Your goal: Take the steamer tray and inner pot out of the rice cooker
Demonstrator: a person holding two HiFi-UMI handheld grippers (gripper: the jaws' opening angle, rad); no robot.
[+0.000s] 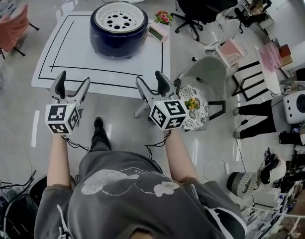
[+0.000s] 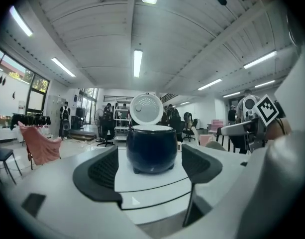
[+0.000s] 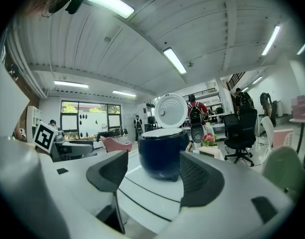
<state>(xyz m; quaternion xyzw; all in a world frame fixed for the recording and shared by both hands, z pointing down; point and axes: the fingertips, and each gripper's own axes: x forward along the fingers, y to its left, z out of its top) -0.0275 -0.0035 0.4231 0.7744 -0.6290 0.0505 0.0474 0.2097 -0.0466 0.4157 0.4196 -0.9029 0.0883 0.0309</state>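
Only overhead — holes in steamer tray [image 1: 118, 19] show; left tool [image 1: 72, 78], right tool [image 1: 150, 77] gape.

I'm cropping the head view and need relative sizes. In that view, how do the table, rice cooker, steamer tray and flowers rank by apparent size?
Largest to smallest, as they look in the head view:
1. table
2. rice cooker
3. steamer tray, sitting in the cooker's top and only a little narrower than it
4. flowers, clearly the smallest
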